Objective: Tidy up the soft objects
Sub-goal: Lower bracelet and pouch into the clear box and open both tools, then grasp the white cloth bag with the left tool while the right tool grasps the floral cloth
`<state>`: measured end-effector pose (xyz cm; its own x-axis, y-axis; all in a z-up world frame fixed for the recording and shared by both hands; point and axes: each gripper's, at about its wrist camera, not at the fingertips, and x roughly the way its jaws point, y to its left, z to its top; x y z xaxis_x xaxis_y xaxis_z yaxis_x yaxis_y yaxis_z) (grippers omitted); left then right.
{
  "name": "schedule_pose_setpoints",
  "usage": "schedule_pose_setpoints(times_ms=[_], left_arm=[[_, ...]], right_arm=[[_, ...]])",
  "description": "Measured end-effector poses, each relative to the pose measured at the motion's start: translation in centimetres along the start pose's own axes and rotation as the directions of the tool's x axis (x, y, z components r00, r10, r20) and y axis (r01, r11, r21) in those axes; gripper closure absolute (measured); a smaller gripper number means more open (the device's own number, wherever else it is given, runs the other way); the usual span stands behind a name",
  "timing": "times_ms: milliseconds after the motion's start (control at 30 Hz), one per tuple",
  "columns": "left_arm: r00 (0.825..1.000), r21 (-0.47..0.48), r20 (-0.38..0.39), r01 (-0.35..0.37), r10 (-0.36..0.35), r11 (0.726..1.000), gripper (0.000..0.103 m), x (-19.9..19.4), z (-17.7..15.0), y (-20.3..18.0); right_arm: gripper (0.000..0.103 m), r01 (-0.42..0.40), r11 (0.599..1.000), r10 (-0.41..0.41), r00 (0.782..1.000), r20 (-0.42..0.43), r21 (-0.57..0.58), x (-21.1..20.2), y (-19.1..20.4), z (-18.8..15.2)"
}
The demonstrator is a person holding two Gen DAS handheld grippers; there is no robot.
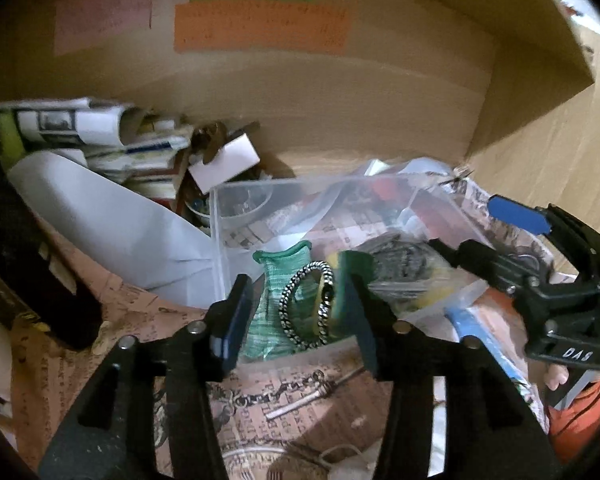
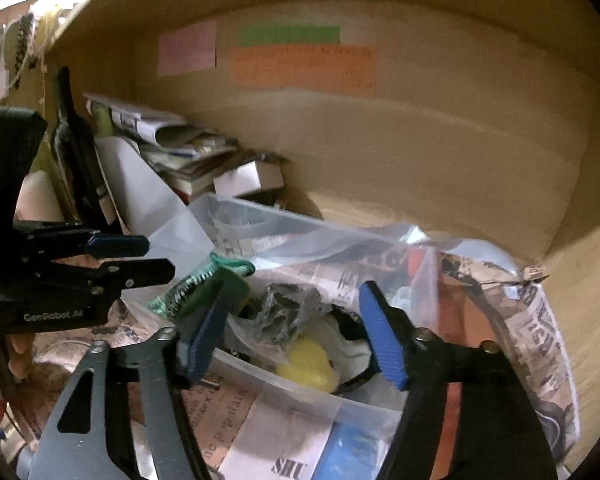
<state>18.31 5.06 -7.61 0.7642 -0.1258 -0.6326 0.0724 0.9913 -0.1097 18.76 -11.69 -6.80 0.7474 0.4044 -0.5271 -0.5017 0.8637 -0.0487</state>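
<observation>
A clear plastic bin (image 1: 220,240) stands on a shelf and holds soft things: a green mesh cloth (image 1: 276,280), a green and yellow sponge (image 1: 352,268), a black-and-white braided ring (image 1: 308,304) and crumpled plastic bags (image 1: 404,264). My left gripper (image 1: 300,320) is open, its fingers on either side of the cloth and ring at the bin's near-left corner. My right gripper (image 2: 292,336) is open over the bin (image 2: 284,384), above a yellow soft object (image 2: 308,364) and a crinkled bag (image 2: 280,312). The left gripper (image 2: 140,258) shows at the left of the right wrist view.
A roll of white paper (image 1: 112,216), stacked papers and a small white box (image 1: 228,160) crowd the shelf's back left. Coloured notes (image 1: 260,28) hang on the back wall. Printed newspaper (image 1: 280,396) lines the shelf. The cabinet's right wall (image 1: 540,80) stands close.
</observation>
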Motion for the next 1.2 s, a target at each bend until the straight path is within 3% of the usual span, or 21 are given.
schedule_pose_setpoints(times_ms=[67,233,300,367,533,767,1000,1200], left_arm=[[0.999,0.001,0.034,-0.005,0.005,1.000,0.042,-1.5,-0.2,-0.2],[0.995,0.016,0.096,-0.008,0.006,1.000,0.025,-5.0,-1.1,-1.1],[0.994,0.026,0.113,-0.014,0.011,1.000,0.011,-6.1,-1.7,-1.6],[0.992,0.034,0.126,-0.026,0.022,0.999,0.004,-7.0,-2.5,-2.0],[0.995,0.048,0.093,-0.025,0.021,0.999,0.002,-7.8,-4.7,-3.0],[1.000,-0.020,-0.011,0.012,-0.012,1.000,0.002,-6.1,-8.1,-3.3],[0.995,-0.031,-0.098,0.016,-0.019,0.999,0.002,-4.7,-11.3,-3.8],[0.986,-0.017,-0.164,0.040,-0.043,0.999,0.002,-3.5,-13.2,-5.0]], right_arm=[[0.022,0.008,1.000,-0.008,0.999,0.033,0.005,-1.4,-0.1,0.2],[0.011,0.009,1.000,-0.011,0.997,0.081,0.025,-5.3,-0.4,0.3],[0.004,0.009,1.000,-0.012,0.995,0.098,0.030,-6.3,-0.5,0.1],[0.000,0.015,0.999,-0.018,0.993,0.117,0.031,-7.7,-0.3,-0.5],[0.000,0.018,0.999,-0.021,0.994,0.108,0.037,-9.3,0.1,-2.3],[0.000,-0.007,0.997,0.009,1.000,-0.026,0.081,-8.3,0.8,-6.3],[0.000,-0.020,0.992,0.042,0.984,-0.176,0.126,-7.0,1.3,-10.4],[0.001,-0.019,0.991,0.050,0.970,-0.236,0.131,-6.6,1.8,-12.7]])
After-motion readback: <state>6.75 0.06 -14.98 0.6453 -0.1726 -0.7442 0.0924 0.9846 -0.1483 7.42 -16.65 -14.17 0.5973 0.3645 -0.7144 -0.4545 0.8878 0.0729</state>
